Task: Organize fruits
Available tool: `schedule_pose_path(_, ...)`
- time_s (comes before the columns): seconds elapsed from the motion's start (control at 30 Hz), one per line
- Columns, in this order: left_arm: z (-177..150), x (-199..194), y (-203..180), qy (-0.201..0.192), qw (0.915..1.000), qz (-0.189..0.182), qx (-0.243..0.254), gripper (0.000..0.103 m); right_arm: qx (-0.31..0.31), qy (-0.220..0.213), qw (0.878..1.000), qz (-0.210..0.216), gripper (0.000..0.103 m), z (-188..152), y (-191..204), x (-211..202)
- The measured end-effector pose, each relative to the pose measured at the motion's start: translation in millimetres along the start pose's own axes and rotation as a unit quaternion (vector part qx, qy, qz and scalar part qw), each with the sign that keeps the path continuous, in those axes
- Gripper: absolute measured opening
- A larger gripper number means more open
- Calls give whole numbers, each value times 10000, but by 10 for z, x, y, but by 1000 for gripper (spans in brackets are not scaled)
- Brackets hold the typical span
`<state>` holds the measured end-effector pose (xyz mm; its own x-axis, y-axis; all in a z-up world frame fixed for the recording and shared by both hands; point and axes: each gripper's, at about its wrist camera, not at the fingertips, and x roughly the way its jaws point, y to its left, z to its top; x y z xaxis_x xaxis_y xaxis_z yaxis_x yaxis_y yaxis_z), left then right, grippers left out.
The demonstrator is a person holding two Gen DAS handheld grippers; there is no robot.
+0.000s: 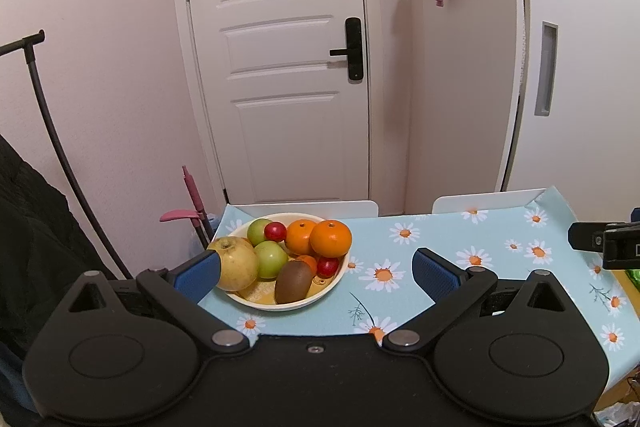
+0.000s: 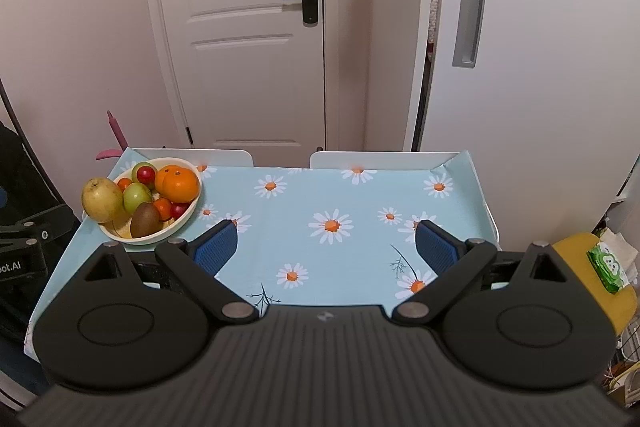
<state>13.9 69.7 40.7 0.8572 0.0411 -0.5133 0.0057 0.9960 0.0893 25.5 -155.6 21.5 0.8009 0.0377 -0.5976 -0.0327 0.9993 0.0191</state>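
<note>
A cream bowl [image 1: 325, 295] [image 2: 185, 221] sits at the table's far left corner, full of fruit. It holds a yellow pear [image 1: 237, 263] [image 2: 101, 200], two oranges [image 1: 331, 238] [image 2: 177, 182], green apples [image 1: 271, 259], a brown kiwi [image 1: 293, 281] [image 2: 144, 219] and small red fruits [image 1: 275, 231]. My left gripper [image 1: 316, 277] is open just in front of the bowl, its left pad [image 1: 198, 277] beside the pear. My right gripper [image 2: 327, 247] is open over bare cloth, to the right of the bowl, holding nothing.
The table wears a light blue daisy-print cloth [image 2: 332, 203]. Two white chair backs [image 2: 384, 159] stand at its far edge before a white door [image 1: 280, 59]. A yellow holder with a green tissue pack [image 2: 608, 267] is at the right. Dark clothing [image 1: 32, 227] hangs at left.
</note>
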Motion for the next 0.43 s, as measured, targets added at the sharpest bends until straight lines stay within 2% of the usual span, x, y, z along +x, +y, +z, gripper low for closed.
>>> schedule_pose_path(0.43, 25, 5, 6, -155, 9999, 13, 62, 103, 15, 1, 10000, -5, 103, 10, 28, 22)
